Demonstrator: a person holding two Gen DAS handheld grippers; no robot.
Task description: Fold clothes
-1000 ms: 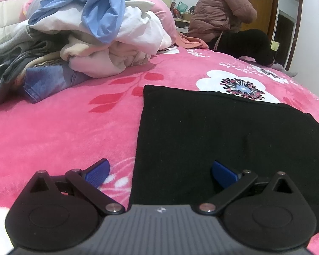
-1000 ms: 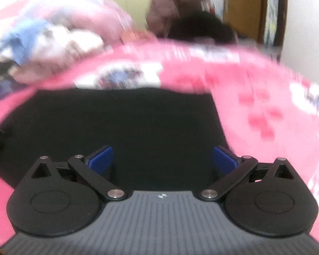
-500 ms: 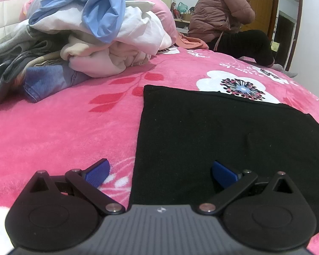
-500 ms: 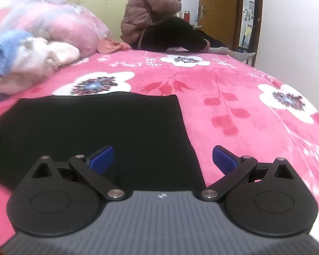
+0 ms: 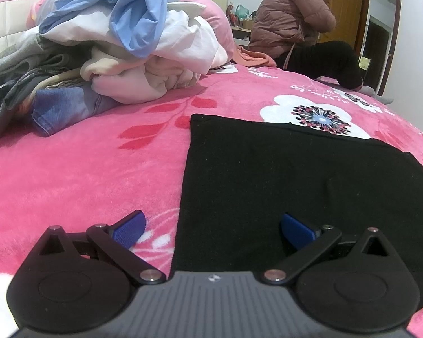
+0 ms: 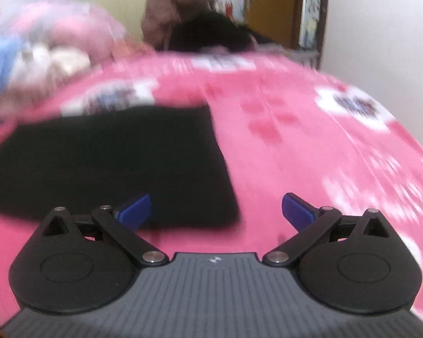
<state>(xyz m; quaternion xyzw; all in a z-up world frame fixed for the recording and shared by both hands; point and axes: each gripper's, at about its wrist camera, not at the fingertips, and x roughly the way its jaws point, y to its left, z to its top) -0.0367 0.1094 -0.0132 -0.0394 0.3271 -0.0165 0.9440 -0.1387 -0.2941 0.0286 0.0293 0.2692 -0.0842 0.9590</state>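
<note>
Your right gripper has just swung — its view is blurred, the black garment now lower left; both claws, left gripper too, gape empty, so no fold has started.

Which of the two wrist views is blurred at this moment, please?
Right wrist view: motion-smeared, the black cloth and blanket streaked, though the right gripper stays sharp. Left wrist view: crisp, with the cloth's edges and the clothes pile clear; fisheye curves the bed.
</note>
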